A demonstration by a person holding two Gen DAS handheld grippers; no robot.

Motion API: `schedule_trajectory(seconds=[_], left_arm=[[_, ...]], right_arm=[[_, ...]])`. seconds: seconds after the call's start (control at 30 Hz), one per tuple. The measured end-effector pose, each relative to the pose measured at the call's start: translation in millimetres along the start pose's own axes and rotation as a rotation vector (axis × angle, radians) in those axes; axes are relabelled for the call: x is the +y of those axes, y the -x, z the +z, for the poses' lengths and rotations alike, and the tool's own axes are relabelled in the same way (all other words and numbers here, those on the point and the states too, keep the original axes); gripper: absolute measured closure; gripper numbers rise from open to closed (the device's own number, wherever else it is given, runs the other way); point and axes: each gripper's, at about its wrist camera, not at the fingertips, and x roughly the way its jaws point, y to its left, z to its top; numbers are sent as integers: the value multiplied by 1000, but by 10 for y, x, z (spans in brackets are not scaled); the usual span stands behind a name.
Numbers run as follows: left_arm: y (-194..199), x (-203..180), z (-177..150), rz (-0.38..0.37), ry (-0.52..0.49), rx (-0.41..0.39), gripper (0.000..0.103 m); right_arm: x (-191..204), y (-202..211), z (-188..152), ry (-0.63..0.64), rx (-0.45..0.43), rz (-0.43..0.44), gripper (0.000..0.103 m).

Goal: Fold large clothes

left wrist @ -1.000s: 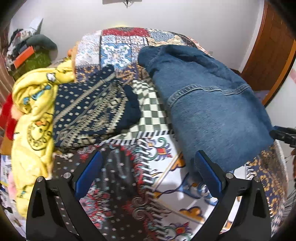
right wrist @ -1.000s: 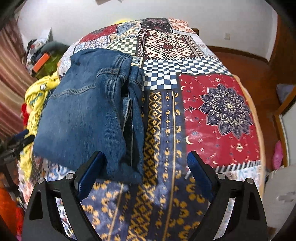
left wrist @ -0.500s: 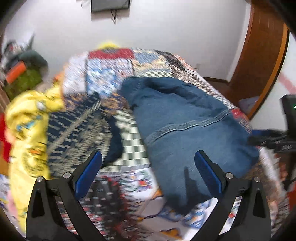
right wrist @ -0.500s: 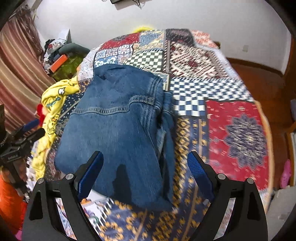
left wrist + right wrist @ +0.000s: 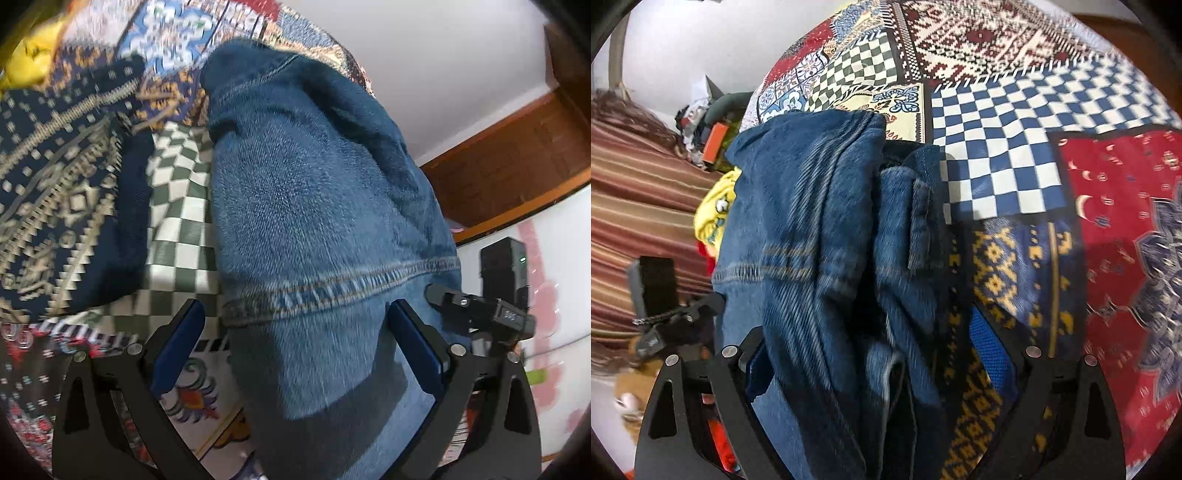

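Folded blue jeans [image 5: 314,206] lie on the patchwork bedspread [image 5: 177,229]. My left gripper [image 5: 295,339] is open, and the near end of the jeans lies between its blue-padded fingers. In the right wrist view the jeans [image 5: 820,229] fill the middle. My right gripper [image 5: 871,354] is open too, with the jeans' thick folded edge between its fingers. The left pad is partly hidden by denim. Whether either gripper touches the cloth I cannot tell.
A navy patterned garment [image 5: 62,192] lies left of the jeans, with a yellow garment [image 5: 714,214] beyond it. A black device on a stand [image 5: 502,280] is at the bed's right side. A striped curtain [image 5: 639,192] and clutter stand at the left. The bedspread [image 5: 1108,229] stretches right.
Both grippers have moved forward and down onto the jeans, which now lie between their open fingers. The jeans themselves have stayed in place.
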Motion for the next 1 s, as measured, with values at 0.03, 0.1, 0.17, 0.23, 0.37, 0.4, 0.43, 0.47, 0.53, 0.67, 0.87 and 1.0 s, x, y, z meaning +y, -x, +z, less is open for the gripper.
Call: schedule_trajectory(seconds=[0.03, 0.1, 0.17, 0.23, 0.37, 0.4, 0.43, 0.47, 0.53, 0.67, 0.87, 1.0], left_arm=[[-36, 16, 22, -7, 13, 9, 2], [-122, 63, 55, -35, 47, 33, 2], [-169, 79, 53, -48, 64, 43, 2], [-190, 77, 46, -49, 60, 42, 2], [-198, 60, 34, -59, 68, 49, 5], [-208, 51, 29, -80, 70, 57, 11], [-211, 52, 37, -79, 73, 59, 11], [-206, 38, 34, -74, 70, 58, 12], [-224, -35, 56, -68, 63, 56, 18], [-88, -122, 8, -75, 32, 48, 36], [363, -297, -37, -83, -42, -9, 48], [897, -373, 27, -71, -103, -106, 49]], right_arm=[[-20, -33, 22, -11, 8, 12, 13], [-35, -78, 46, -23, 29, 37, 12], [-8, -99, 45, -18, 32, 45, 11], [36, -115, 43, -3, 40, 43, 11], [93, -138, 91, 7, 65, 26, 16], [137, -143, 84, 20, 63, 11, 20], [157, -132, 78, 32, 59, 1, 23], [181, -125, 71, 38, 53, -8, 27], [224, -97, 51, 43, 35, -22, 35], [365, 7, 13, 49, 3, -42, 59], [853, 143, -80, 123, -19, -53, 72], [1191, 206, -84, 163, -65, -46, 73]])
